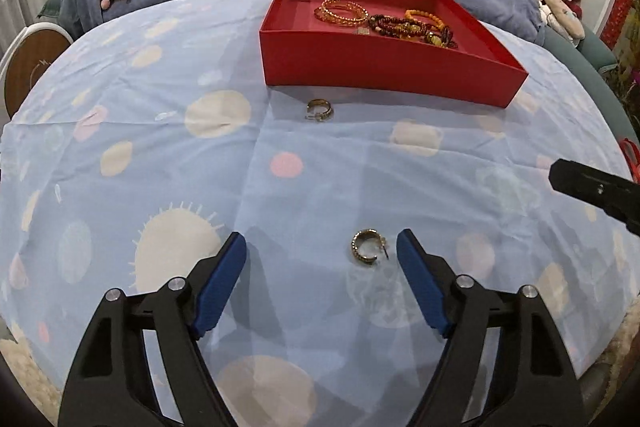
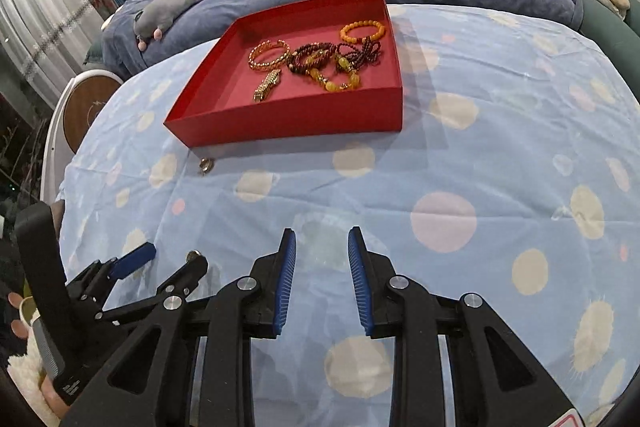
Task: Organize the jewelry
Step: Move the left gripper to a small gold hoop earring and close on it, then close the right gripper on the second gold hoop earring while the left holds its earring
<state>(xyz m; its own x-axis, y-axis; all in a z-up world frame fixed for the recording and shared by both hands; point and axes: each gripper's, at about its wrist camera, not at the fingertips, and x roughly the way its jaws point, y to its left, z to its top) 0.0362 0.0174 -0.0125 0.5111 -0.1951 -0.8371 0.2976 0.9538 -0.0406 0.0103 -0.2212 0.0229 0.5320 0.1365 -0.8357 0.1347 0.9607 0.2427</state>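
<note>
Earring (image 1: 367,247) framed off-centre by wide, empty left claw (image 1: 322,247) | centring advised before closing | right claw (image 2: 322,243) narrowly parted, empty

Our left gripper (image 1: 322,247), jaws wide, brackets a gold earring (image 1: 367,247) on the bedsheet (image 1: 160,155); a red box (image 1: 384,67) sits toward the far edge.

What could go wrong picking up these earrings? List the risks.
1. The near hoop earring lies flat on the thin spotted sheet, close to one finger of the open left gripper; closing may pinch cloth or flick it away.
2. The far earring sits close to the red tray wall, leaving little finger room.
</note>
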